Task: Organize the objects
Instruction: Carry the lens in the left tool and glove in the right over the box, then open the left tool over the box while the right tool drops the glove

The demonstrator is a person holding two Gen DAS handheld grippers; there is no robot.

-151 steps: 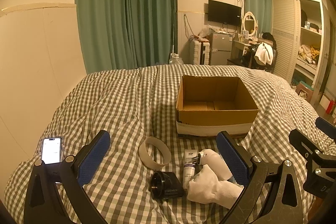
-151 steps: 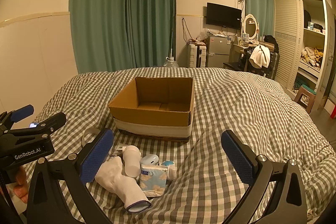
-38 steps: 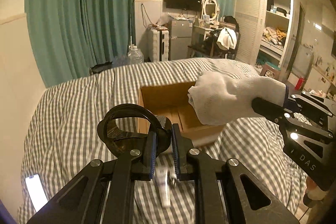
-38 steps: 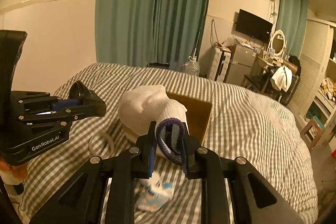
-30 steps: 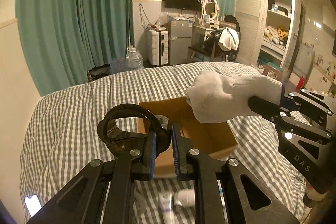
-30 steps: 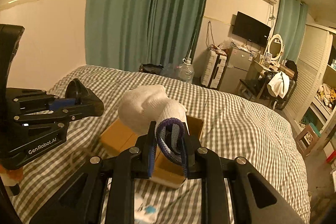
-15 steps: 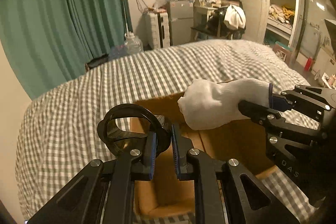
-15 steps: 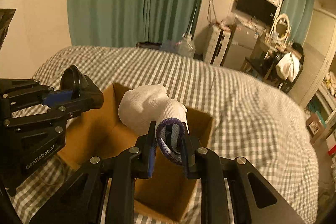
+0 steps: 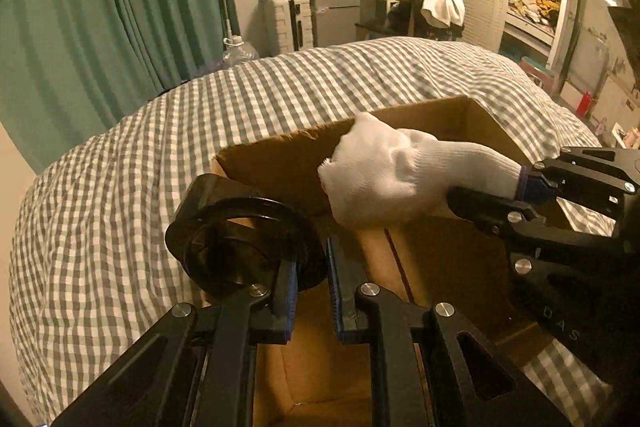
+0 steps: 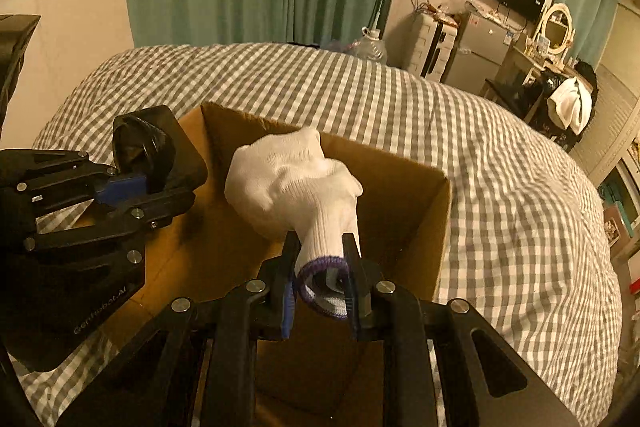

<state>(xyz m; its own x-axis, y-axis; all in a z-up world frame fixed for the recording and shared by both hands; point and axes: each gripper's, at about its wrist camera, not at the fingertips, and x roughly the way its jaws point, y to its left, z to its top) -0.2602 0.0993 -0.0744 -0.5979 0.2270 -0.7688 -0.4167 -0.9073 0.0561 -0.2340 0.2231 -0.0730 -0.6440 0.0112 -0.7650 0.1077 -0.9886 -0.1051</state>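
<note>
An open cardboard box [image 9: 476, 115] [image 10: 436, 211] sits on the checked bed. My left gripper [image 9: 312, 279] is shut on a black round-holed object [image 9: 236, 239], held over the box's left side; it also shows in the right wrist view [image 10: 148, 151]. My right gripper [image 10: 320, 267] is shut on the cuff of a white knit glove [image 10: 292, 183] with a purple hem. The glove [image 9: 392, 171] hangs over the box's inside, right of the black object.
The grey-checked duvet [image 10: 500, 155] surrounds the box. Green curtains [image 9: 100, 7], a suitcase and small fridge [image 9: 316, 15], a desk chair and shelves stand beyond the bed's far edge.
Both grippers have moved forward and down with their loads. They now hang over the box's opening, lower than half a second ago.
</note>
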